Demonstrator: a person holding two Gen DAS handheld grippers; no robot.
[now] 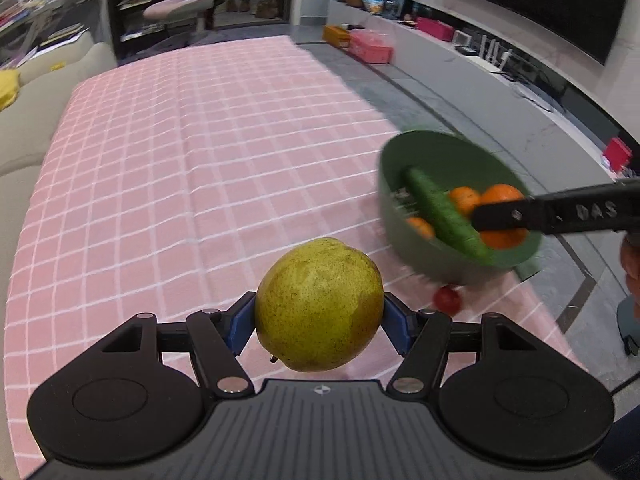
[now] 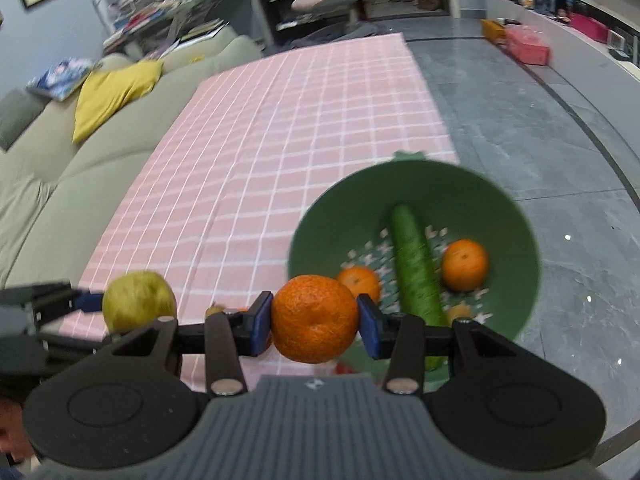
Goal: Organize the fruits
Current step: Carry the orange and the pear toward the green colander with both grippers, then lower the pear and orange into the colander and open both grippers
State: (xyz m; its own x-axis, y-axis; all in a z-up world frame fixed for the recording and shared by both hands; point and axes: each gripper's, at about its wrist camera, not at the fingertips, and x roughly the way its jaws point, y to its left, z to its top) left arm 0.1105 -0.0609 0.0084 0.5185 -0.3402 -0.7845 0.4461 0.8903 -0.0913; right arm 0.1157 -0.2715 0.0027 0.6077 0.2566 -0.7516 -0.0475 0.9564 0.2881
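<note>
The left claw [image 1: 319,320] is clamping a pear [image 1: 319,305] and the right claw [image 2: 315,322] an orange [image 2: 315,319], both heading for the bowl [image 2: 416,184] already holding 2 oranges and a cucumber [image 2: 416,264], while a tomato [image 1: 447,299] is waiting on the counter [image 1: 200,160].

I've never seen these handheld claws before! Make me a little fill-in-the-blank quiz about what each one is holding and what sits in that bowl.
1. The left gripper clamps a yellow-green speckled ____.
2. The right gripper clamps a round ____ mandarin.
3. Inside the round green plastic bowl, between loose mandarins, lies one long green ____.
4. The table wears a checked cloth coloured ____.

Missing words: pear; orange; cucumber; pink
</note>
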